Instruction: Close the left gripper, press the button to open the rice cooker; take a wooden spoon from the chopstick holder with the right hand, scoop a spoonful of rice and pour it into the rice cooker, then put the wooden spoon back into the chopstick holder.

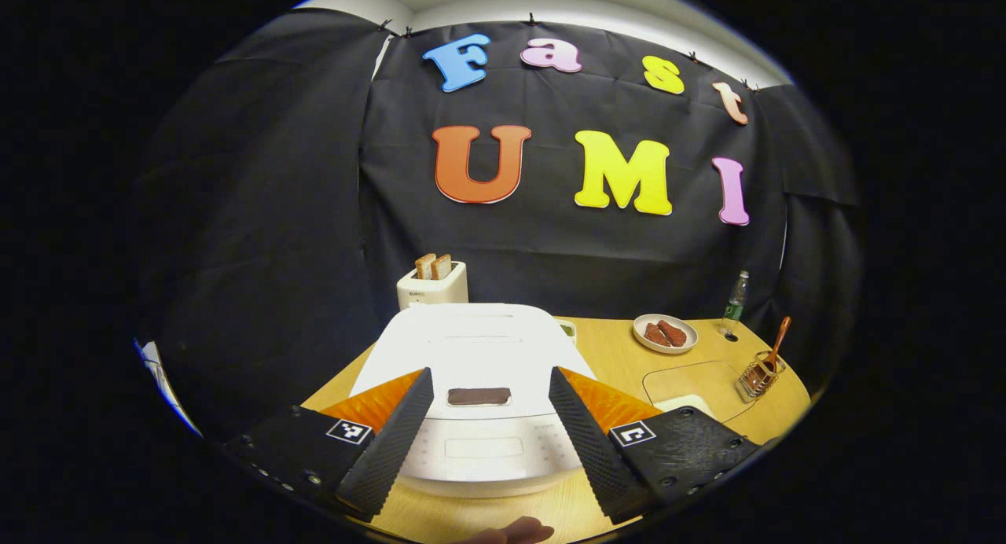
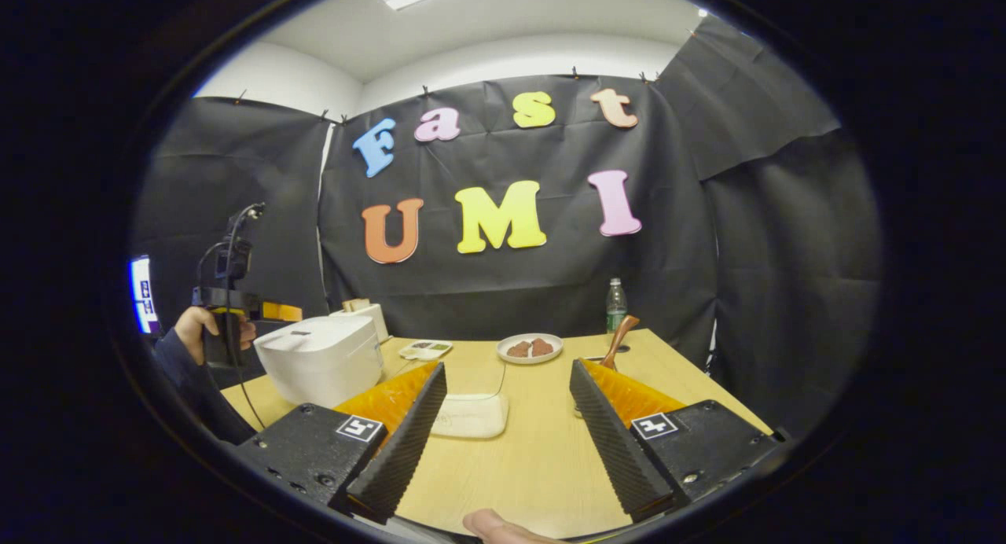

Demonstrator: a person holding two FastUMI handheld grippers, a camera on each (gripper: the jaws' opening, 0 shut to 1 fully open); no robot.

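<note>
Left claw, spread wide, hovers just before the lidded rice cooker, straddling its button.

Left gripper held with jaws spread wide apart, nothing clamped between fingers. In right gripper view, same gripper seen far off at left, gripped by hand, dark sleeve below. Right gripper also held wide open, fingers apart, nothing gripped. Fingertip seen at bottom edge.
</note>
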